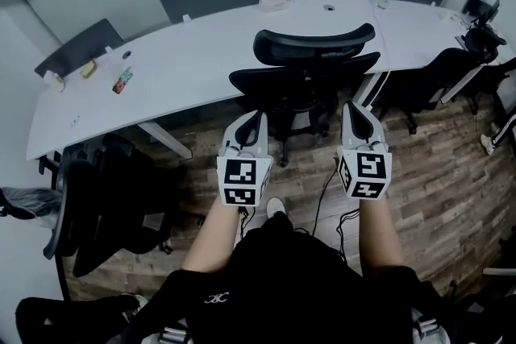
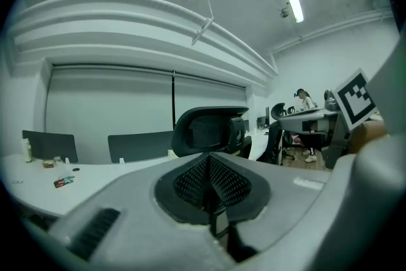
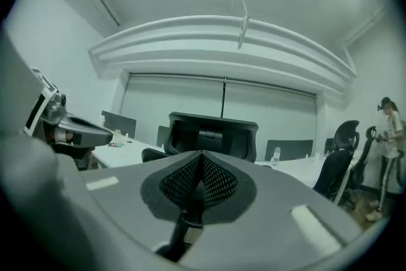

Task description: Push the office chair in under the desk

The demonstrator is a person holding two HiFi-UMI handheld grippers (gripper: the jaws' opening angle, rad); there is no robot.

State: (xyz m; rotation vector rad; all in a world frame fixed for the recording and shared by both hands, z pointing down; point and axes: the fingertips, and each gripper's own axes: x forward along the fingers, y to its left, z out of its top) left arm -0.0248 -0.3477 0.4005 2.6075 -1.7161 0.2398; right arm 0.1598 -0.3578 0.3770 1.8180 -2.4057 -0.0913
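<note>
Left gripper [image 1: 255,122] and right gripper [image 1: 353,113], both closed and empty, behind the black mesh office chair [image 1: 313,60].
It stands midway along the long white desk's [image 1: 201,52] near edge, seat perhaps partly under. It should roll easily yet swivel: push the stiff backrest evenly. Black floor cables [image 1: 323,191] lie near its base.

Office chair [image 1: 310,72] against the near edge of the desk [image 1: 201,60], left claw [image 1: 256,117] and right claw [image 1: 349,109] just behind it, side chair [image 1: 105,197] left, small items [image 1: 122,80] on desk's left end.
</note>
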